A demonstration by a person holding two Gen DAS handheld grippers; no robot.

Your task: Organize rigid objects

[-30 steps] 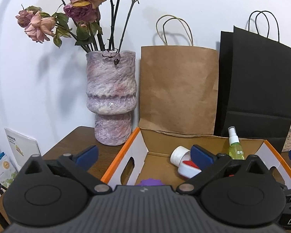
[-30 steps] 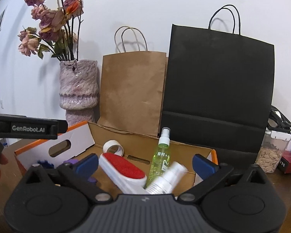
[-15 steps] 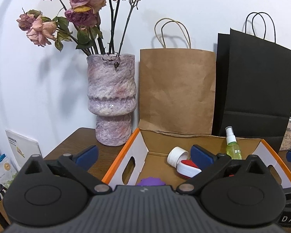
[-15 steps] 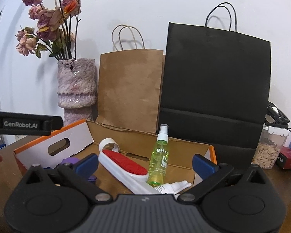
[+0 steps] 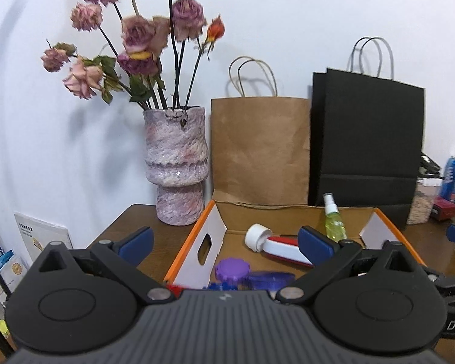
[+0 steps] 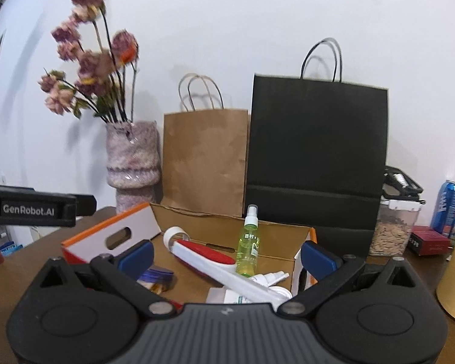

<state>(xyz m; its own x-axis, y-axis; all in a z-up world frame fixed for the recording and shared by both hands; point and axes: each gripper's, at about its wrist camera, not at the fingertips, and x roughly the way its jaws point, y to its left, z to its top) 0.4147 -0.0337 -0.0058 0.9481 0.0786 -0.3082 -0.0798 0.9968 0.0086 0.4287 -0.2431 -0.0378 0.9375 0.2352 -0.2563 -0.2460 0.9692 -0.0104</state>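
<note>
Left gripper (image 5: 226, 244) & right gripper (image 6: 227, 254): jaws wide apart, both w/o load.

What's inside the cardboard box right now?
In the cardboard box: a green spray bottle standing upright, a red-and-white lint brush, a white spray bottle lying flat and purple items. The hand-held grippers hide the box's near part.

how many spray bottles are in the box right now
2. The green spray bottle stands upright near the back wall of the cardboard box. The white spray bottle lies on its side just in front of it. Others may be hidden behind the tongs.
</note>
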